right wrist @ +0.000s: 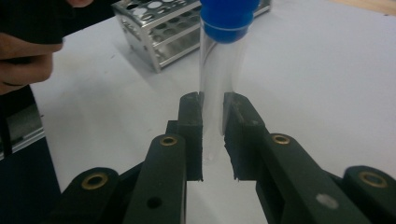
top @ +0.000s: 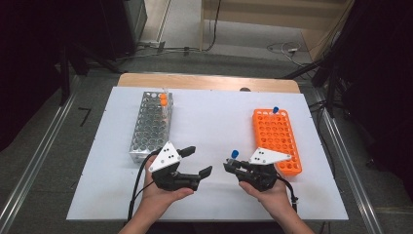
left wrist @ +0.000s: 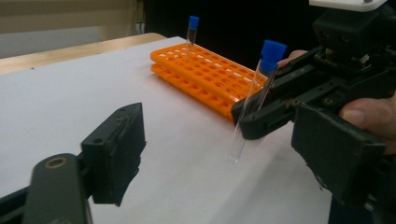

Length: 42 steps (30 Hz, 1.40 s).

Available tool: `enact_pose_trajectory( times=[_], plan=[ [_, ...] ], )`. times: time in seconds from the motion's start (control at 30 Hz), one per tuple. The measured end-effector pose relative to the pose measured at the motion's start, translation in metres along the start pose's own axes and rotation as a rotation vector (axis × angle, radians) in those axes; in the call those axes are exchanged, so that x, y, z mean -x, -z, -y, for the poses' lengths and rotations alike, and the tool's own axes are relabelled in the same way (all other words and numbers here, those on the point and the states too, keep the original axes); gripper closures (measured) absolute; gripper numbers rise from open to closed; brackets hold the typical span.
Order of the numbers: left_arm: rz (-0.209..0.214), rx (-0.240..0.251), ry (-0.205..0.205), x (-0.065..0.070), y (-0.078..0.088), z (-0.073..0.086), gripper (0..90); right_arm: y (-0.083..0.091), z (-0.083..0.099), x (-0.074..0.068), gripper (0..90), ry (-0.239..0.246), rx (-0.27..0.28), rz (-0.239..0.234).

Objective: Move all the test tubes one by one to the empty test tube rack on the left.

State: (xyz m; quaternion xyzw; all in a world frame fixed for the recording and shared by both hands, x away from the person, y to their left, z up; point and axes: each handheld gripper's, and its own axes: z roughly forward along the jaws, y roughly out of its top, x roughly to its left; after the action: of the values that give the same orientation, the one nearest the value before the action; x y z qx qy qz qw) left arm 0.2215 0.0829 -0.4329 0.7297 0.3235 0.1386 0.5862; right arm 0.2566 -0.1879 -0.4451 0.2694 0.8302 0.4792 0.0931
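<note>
My right gripper (top: 229,166) (right wrist: 213,135) is shut on a clear test tube with a blue cap (top: 234,154) (right wrist: 219,70), gripped low on its glass and held roughly upright above the white table sheet (top: 214,122). In the left gripper view the same tube (left wrist: 254,93) leans slightly, with the right gripper (left wrist: 252,119) clamped around it. My left gripper (top: 200,160) (left wrist: 224,158) is open, its jaws wide apart and pointing toward the tube from the left, with nothing pressed between its pads.
An orange tube rack (top: 275,139) (left wrist: 205,70) lies right of the right hand, one blue-capped tube (top: 275,110) (left wrist: 191,30) standing at its far end. A metal rack (top: 151,126) (right wrist: 173,28) at the left holds orange-capped tubes (top: 163,100) at its far end.
</note>
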Motion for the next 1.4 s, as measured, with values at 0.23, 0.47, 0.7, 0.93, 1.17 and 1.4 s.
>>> enact_pose_trajectory(
  times=[0.23,0.47,0.7,0.93,1.17,1.4],
  plan=[
    [0.066,-0.001,-0.017,0.007,-0.007,-0.002,38.2,-0.012,-0.003,-0.018,74.9,0.039,-0.021,-0.042],
    [0.122,-0.023,-0.045,0.015,-0.014,-0.001,54.3,-0.017,-0.006,-0.032,74.9,0.071,-0.03,-0.076],
    [0.137,-0.034,-0.061,0.017,-0.016,-0.001,72.6,-0.02,-0.006,-0.039,74.9,0.087,-0.045,-0.095],
    [0.13,-0.028,-0.047,0.011,-0.012,-0.002,76.7,-0.019,-0.005,-0.035,73.8,0.085,-0.042,-0.103],
    [0.102,0.002,-0.02,-0.002,-0.002,-0.006,76.7,-0.008,-0.005,-0.026,32.1,0.063,0.003,-0.124],
    [0.038,0.027,-0.012,-0.02,0.01,-0.013,76.8,0.008,-0.001,-0.006,4.8,0.053,0.025,-0.107]
  ],
)
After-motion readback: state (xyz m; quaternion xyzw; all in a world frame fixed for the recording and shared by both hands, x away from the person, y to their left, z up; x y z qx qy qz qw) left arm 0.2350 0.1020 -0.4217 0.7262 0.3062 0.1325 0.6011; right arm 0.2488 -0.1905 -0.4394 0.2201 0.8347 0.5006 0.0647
